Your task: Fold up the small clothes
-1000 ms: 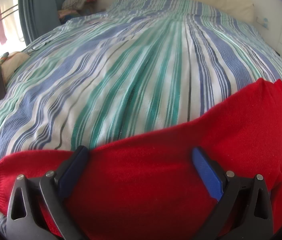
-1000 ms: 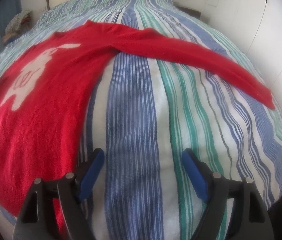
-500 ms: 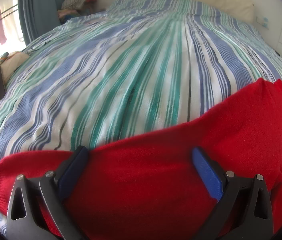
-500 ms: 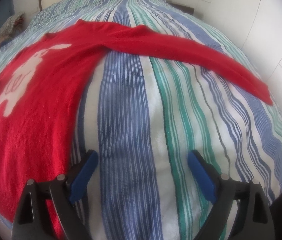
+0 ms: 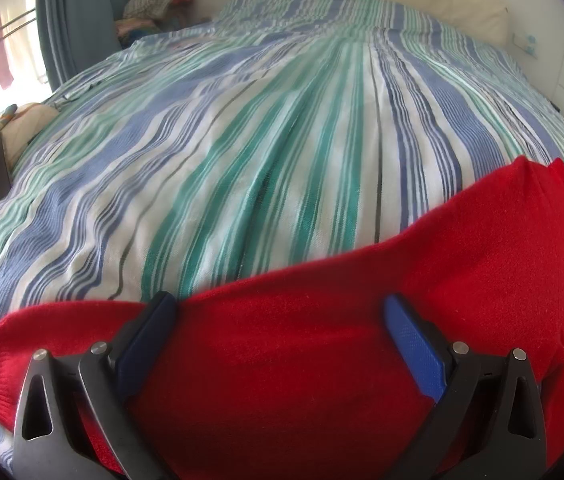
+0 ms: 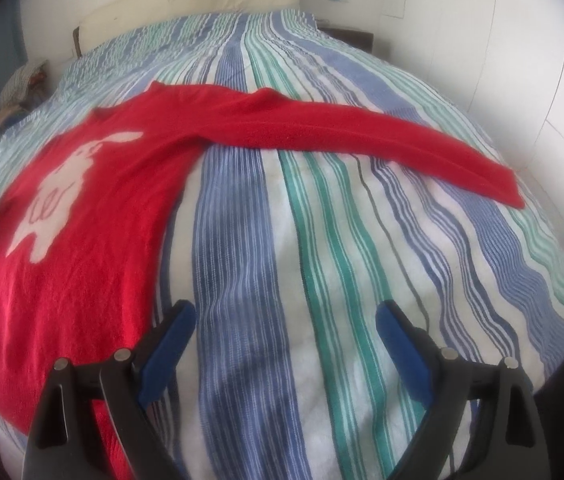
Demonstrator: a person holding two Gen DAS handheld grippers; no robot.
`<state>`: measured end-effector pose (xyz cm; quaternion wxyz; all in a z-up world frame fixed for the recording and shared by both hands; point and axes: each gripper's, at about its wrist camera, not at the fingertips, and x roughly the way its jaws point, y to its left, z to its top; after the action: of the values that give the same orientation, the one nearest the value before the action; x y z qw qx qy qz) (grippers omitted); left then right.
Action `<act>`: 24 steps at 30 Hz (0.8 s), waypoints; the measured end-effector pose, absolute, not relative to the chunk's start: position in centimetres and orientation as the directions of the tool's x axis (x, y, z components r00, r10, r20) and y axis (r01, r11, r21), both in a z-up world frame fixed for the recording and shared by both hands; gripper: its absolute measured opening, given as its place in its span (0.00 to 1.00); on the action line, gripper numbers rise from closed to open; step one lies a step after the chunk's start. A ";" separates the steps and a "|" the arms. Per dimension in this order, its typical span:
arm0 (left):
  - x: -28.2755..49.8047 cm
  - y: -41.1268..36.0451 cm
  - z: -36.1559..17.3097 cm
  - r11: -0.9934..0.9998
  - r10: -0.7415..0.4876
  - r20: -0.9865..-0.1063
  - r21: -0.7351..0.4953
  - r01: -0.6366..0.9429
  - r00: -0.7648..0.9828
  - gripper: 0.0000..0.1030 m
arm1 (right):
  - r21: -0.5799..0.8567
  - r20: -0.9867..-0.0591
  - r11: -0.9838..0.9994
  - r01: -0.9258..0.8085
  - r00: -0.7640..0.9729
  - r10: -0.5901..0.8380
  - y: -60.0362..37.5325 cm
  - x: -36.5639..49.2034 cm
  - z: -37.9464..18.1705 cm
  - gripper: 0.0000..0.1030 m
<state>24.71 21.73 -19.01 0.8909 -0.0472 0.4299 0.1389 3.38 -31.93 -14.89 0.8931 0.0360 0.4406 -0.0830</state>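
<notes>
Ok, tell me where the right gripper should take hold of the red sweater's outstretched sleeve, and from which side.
Grip the sleeve near its cuff, coming down from above with the right gripper open, one finger either side of the narrow band. The sleeve lies flat and straight across the striped bedspread, away from the red sweater body, so the free tip probably lifts most easily for folding inward.

The red knitted sweater [image 6: 94,220] lies flat on the striped bed [image 6: 321,260], toward the bed's left side, its neck toward the cream headboard [image 6: 186,4]. One sleeve [image 6: 361,136] stretches across to the bed's right edge. The left gripper [image 5: 278,344] hovers over the other sleeve [image 5: 282,360]; the right gripper [image 6: 282,344] hovers over the bed just right of the sweater's body.
</notes>
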 end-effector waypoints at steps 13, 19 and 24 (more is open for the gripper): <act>24.7 21.7 -19.0 0.957 0.207 -0.779 0.036 -0.288 0.592 1.00 | 0.097 -0.698 0.990 0.106 0.716 -0.008 -32.3 1.6 -12.8 0.88; 24.7 21.7 -19.0 0.957 0.207 -0.779 0.035 -0.288 0.592 1.00 | 0.127 -0.669 0.988 0.083 0.743 0.024 -31.7 1.5 -12.1 0.88; 24.7 21.7 -19.0 0.957 0.207 -0.779 0.035 -0.288 0.592 0.99 | 0.108 -0.656 0.992 0.065 0.754 0.022 -31.3 1.2 -11.7 0.88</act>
<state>24.73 21.74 -19.04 0.8910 -0.0471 0.4296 0.1389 1.21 -31.32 -11.67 0.9344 0.0618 0.3505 -0.0113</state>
